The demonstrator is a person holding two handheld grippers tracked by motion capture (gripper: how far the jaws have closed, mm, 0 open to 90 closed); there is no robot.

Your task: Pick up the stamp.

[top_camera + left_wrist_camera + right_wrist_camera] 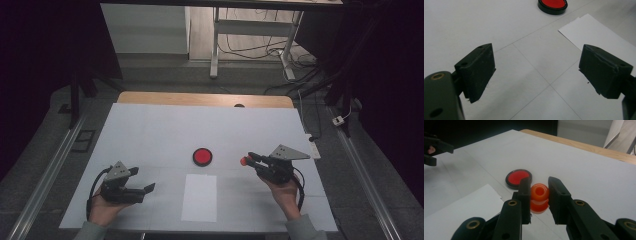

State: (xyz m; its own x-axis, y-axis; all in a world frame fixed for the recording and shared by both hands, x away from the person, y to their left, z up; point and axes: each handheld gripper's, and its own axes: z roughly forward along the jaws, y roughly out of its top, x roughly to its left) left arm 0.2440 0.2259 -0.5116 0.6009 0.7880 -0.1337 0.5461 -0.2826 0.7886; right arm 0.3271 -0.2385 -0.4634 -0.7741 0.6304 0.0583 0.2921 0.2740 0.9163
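Note:
My right gripper [538,192] is shut on a small orange ring-shaped piece [539,197], held between its two black jaws just above the white table. In the high view that right gripper [248,159] sits right of centre with the orange piece [243,161] at its tip. A round red disc with a black rim [202,157] lies on the table to the left of it, also seen as the red disc [518,178] and the red disc [552,5]. My left gripper [145,190] rests at the lower left, open, with bare table between its pads [477,71].
A white paper sheet [199,197] lies near the front edge, between the two hands. The white table cover [165,130] ends at a wooden strip [205,99] at the far side. Desk legs and cables stand on the floor beyond.

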